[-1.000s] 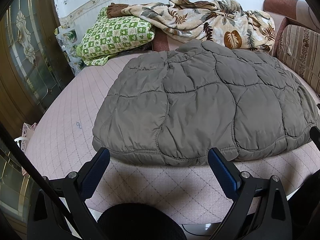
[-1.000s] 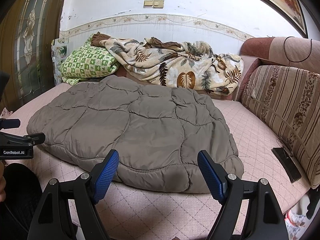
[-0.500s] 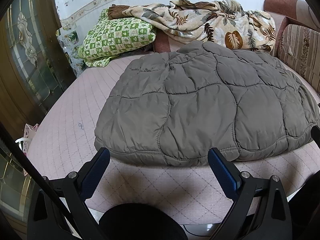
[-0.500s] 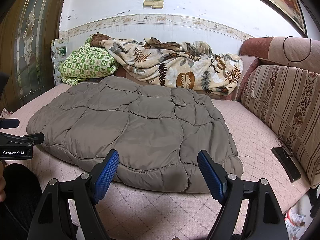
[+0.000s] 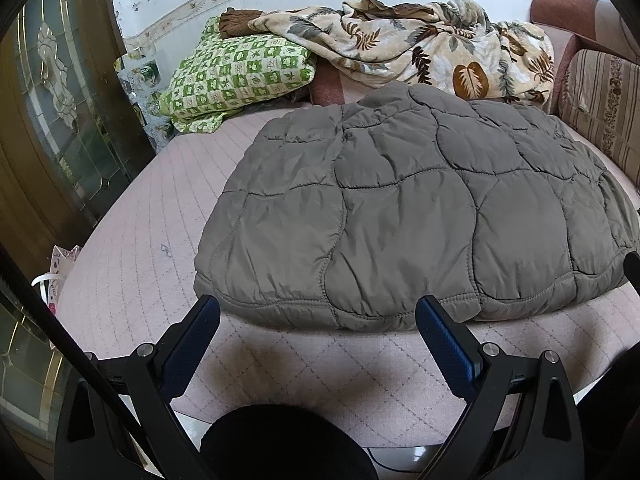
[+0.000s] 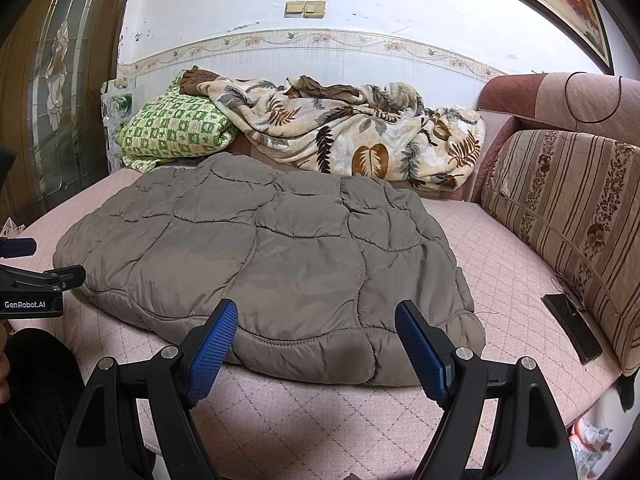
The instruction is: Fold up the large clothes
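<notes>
At bed's near edge, left gripper (image 5: 318,322): fingers (image 5: 192,344) spread wide, nothing between them, blue pads facing inward; tips just short of jacket's near hem, not touching it.
At bed's near edge, right gripper (image 6: 316,334): fingers (image 6: 424,350) spread wide, empty; tips low over jacket's near right corner, contact not clear.
Other view of left gripper: black body with white lettering at left margin of right wrist view (image 6: 32,292), beside jacket's left edge.
Jacket (image 5: 400,216): grey-brown, quilted, puffy; lying folded and flat in middle of bed, near hem along front edge, far edge close to blanket; no sleeves showing.
Jacket from right (image 6: 280,256): right corner rounded and thick, resting on bed cover.
Bed (image 5: 132,264): pink quilted cover with diamond stitching; bare strip between jacket hem and both grippers, wider bare area to left of jacket.
Blanket (image 6: 352,136): cream with brown leaf print, crumpled in a heap along far wall, behind jacket.
Pillow (image 5: 240,76): green and white check, at far left, partly under blanket's end.
Cushion (image 6: 560,208): striped brown and beige, upright along right side of bed, well apart from jacket.
Phone (image 6: 572,328): dark, flat, on bed at foot of cushion.
Door (image 5: 56,92): dark wood with leaded glass, at left.
Wall (image 6: 240,12): white, with floral border strip and a double switch.
</notes>
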`<state>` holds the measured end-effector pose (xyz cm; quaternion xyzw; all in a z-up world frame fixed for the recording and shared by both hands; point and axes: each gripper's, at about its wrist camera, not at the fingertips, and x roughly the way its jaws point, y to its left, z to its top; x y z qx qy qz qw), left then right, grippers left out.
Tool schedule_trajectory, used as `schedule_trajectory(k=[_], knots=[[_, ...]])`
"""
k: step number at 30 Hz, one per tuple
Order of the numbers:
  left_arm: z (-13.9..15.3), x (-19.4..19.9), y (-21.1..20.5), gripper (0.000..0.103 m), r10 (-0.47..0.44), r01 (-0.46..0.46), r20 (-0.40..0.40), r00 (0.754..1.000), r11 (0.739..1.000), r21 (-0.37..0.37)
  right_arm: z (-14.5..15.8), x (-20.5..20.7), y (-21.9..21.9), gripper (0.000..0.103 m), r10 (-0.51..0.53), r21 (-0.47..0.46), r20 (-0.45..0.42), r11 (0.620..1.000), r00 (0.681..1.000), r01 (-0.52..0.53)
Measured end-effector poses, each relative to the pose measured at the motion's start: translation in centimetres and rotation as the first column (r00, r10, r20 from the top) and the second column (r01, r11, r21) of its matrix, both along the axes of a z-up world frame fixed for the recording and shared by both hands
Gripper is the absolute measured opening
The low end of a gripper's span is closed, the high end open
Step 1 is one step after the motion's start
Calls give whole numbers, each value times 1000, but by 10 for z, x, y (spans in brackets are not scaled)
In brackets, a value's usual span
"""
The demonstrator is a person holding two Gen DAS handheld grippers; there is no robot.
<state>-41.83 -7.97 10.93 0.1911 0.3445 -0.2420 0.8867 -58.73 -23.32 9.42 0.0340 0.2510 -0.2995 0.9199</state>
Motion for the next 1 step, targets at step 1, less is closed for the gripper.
schedule_trajectory(k=[1], knots=[[0,1,0,98,1,-1,2,1000,1000,1,0,0,0,85,0,0,0,1000,1000,0]])
